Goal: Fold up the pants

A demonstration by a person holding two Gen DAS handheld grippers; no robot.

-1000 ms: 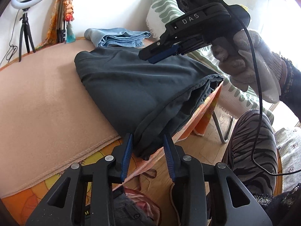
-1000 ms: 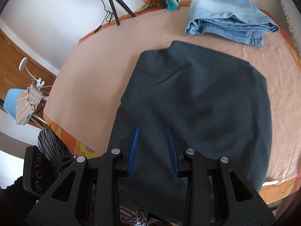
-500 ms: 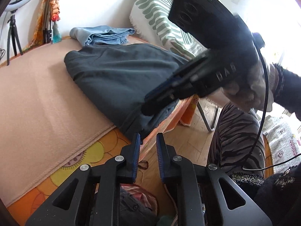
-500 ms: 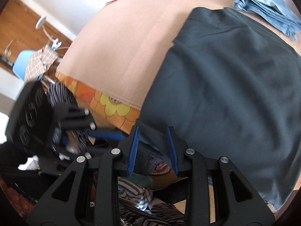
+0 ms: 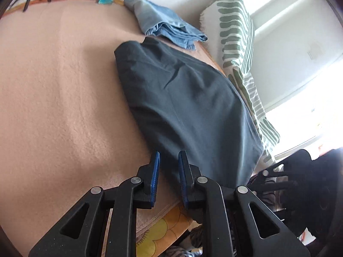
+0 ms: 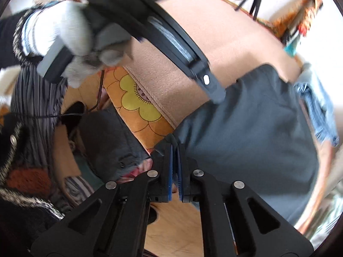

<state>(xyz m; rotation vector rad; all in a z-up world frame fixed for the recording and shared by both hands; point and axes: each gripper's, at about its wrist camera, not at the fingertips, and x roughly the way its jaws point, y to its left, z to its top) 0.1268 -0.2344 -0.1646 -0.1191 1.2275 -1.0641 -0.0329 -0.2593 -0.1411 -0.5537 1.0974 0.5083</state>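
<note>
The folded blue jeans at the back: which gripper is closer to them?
Left, though neither is close. The left gripper sits over the dark pants' near edge; the right gripper pinches their overhanging edge. The jeans lie beyond.

Bright window [image 5: 310,98] glare; motion blur; fisheye edges.

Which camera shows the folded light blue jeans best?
The left wrist view: the folded light blue denim jeans lie sharp and whole on the tan blanket. The right wrist view shows only a blurred strip of them at its edge.
</note>
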